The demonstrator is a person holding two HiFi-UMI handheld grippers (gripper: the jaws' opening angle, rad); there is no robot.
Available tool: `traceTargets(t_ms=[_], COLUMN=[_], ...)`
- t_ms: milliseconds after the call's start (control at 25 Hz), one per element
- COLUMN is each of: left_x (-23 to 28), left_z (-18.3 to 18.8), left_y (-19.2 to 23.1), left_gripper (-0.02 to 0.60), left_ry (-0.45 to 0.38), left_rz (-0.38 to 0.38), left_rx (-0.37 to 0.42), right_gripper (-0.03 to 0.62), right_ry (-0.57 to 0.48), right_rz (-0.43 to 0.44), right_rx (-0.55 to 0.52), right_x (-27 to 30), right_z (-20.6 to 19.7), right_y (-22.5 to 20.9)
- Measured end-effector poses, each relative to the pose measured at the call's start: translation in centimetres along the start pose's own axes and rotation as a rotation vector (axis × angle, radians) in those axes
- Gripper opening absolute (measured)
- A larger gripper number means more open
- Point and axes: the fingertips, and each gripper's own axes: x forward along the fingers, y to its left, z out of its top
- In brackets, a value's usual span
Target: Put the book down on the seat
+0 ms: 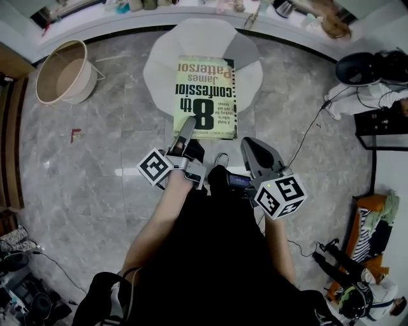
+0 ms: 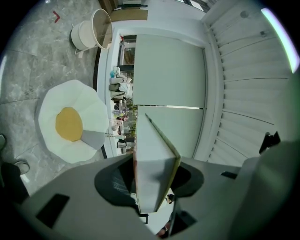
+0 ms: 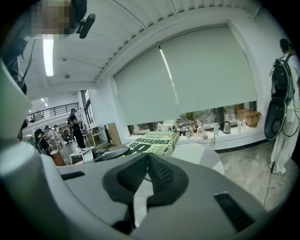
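The book (image 1: pixel 205 97), green-white with black print "8th confession", is held flat over the white seat (image 1: pixel 159 63) in the head view. My left gripper (image 1: pixel 185 134) is shut on the book's near edge. In the left gripper view the book (image 2: pixel 152 168) stands edge-on between the jaws, with the seat (image 2: pixel 51 140) and its yellow centre well off to the lower left, apart from the book. My right gripper (image 1: pixel 255 153) hangs to the right of the book, shut and empty. From the right gripper view (image 3: pixel 147 171) the book (image 3: pixel 152 142) floats above the seat (image 3: pixel 199 154).
A cream bucket (image 1: pixel 64 71) stands on the marble floor at the far left. A window ledge (image 1: pixel 210 9) crowded with small items runs behind the seat. Cables (image 1: pixel 312 127) and gear lie on the floor at right. A person (image 3: pixel 286 103) stands at the far right.
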Motion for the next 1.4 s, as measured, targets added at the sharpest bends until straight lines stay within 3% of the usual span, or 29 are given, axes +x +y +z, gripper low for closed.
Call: traceTargets(t_ms=[360, 840, 1400], left_x=[0.3, 0.6, 13.4], left_z=[0.4, 0.3, 1.6], left_y=[1.3, 1.6, 1.5], left_gripper=[0.179, 0.179, 0.179], left_ry=[-0.008, -0.014, -0.098], left_rz=[0.042, 0.031, 0.056], left_rx=[0.024, 0.019, 0.03], right_gripper=[0.015, 0.015, 0.015], right_ry=[-0.021, -0.054, -0.04], right_rz=[-0.004, 0.01, 0.092], right_rx=[0.02, 0.042, 0.046], right_x=[0.5, 1.3, 7.4], right_z=[0.1, -0.4, 6.4], right_y=[-1.2, -2.0, -12.9])
